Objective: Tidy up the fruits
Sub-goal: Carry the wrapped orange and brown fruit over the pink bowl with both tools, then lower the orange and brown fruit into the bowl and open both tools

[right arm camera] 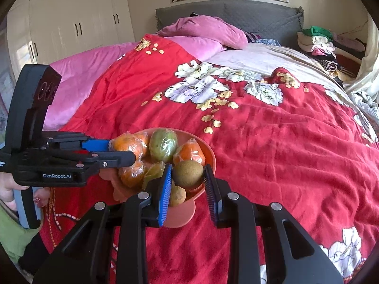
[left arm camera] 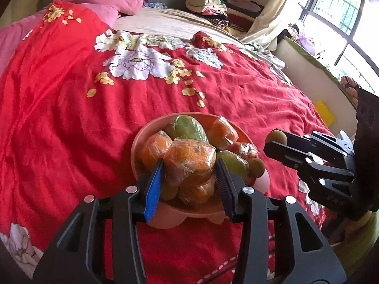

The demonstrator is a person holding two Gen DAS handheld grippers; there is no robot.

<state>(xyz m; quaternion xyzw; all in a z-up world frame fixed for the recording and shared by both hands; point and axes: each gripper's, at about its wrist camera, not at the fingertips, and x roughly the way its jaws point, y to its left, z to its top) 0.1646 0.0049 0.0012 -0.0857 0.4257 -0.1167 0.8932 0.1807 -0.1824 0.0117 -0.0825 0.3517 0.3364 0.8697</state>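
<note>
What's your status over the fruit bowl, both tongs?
Left tongs shut on wrapped orange in pink bowl. Right tongs shut on brown kiwi, over bowl. Nothing blocking.

Two wrist fisheyes close above, angled down, from opposite sides of the shared fruit bowl (left arm camera: 142,137) on the bed (left arm camera: 71,118).

The bowl (left arm camera: 144,137) sits on the bed (left arm camera: 71,118) — fruits (left arm camera: 187,127) piled in it, pillows (left arm camera: 106,0) far behind.
</note>
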